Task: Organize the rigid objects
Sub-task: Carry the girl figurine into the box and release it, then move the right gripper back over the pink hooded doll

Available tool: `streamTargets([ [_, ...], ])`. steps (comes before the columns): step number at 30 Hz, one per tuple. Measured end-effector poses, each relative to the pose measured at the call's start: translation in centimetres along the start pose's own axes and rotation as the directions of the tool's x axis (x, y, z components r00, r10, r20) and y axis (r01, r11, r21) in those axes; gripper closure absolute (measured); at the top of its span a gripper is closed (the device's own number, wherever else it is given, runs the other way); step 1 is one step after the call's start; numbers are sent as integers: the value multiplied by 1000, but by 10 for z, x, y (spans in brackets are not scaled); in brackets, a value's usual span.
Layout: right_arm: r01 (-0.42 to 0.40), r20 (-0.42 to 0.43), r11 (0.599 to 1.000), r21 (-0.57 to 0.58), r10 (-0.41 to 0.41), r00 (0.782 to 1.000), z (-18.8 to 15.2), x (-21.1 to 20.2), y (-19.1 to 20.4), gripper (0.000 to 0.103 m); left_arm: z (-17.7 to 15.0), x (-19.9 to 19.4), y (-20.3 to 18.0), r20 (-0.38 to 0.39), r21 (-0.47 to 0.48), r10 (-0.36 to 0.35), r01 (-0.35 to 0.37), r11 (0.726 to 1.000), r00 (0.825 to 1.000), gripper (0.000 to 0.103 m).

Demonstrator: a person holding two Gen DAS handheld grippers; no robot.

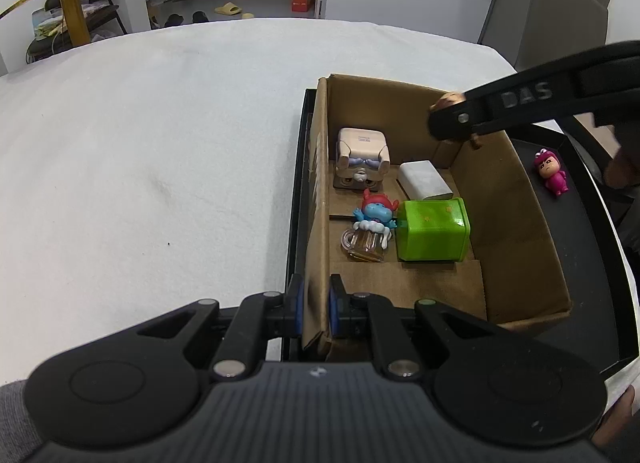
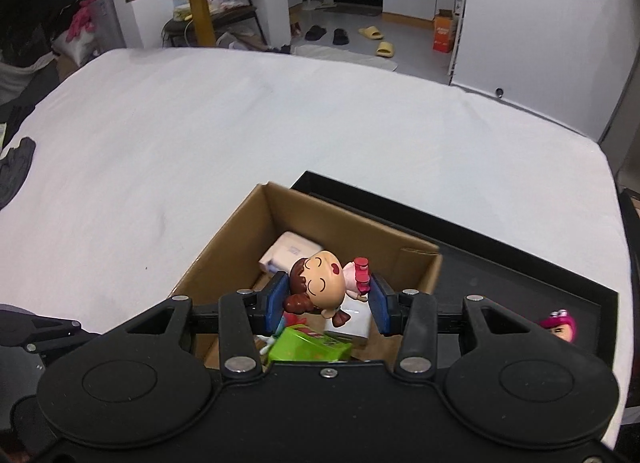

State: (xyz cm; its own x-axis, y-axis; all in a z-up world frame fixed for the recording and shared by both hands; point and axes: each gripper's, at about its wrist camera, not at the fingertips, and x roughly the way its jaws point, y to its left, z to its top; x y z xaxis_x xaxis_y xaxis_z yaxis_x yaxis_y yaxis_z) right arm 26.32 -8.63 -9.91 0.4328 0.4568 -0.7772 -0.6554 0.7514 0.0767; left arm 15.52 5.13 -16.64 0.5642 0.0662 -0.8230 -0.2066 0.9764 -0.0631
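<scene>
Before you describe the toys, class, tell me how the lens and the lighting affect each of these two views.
Left wrist view: fisheye bends the white table edge into an arc; a glare patch sits on the green tin; the cardboard box interior is evenly lit. Right wrist view: same curved distortion; the girl figurine in the right gripper is sharp; the black tray reads dark.

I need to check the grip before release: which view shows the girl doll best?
The right wrist view: the girl doll lies sideways in the right gripper above the cardboard box. The left wrist view shows only a sliver of her.
</scene>
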Motion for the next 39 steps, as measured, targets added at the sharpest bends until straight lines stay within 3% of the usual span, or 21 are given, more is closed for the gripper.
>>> streamTargets([
  [12,-11,-56,1000,-2,11,998,-1,20,11,59,0,0,0,2,-5,-4,4,1000,1000,92],
  [18,-27,-43,999,29,29,999,-5,16,9,56,0,0,1,2,-4,-4,4,1000,1000,92],
  [28,-9,13,997,81,8,1000,-8,-18,-24,55,0,1,-1,-1,3,3,-3,1000,1000,92],
  [39,34,20,994,108,-36,999,-25,-33,-62,51,0,2,-5,-2,16,21,-21,1000,1000,92],
])
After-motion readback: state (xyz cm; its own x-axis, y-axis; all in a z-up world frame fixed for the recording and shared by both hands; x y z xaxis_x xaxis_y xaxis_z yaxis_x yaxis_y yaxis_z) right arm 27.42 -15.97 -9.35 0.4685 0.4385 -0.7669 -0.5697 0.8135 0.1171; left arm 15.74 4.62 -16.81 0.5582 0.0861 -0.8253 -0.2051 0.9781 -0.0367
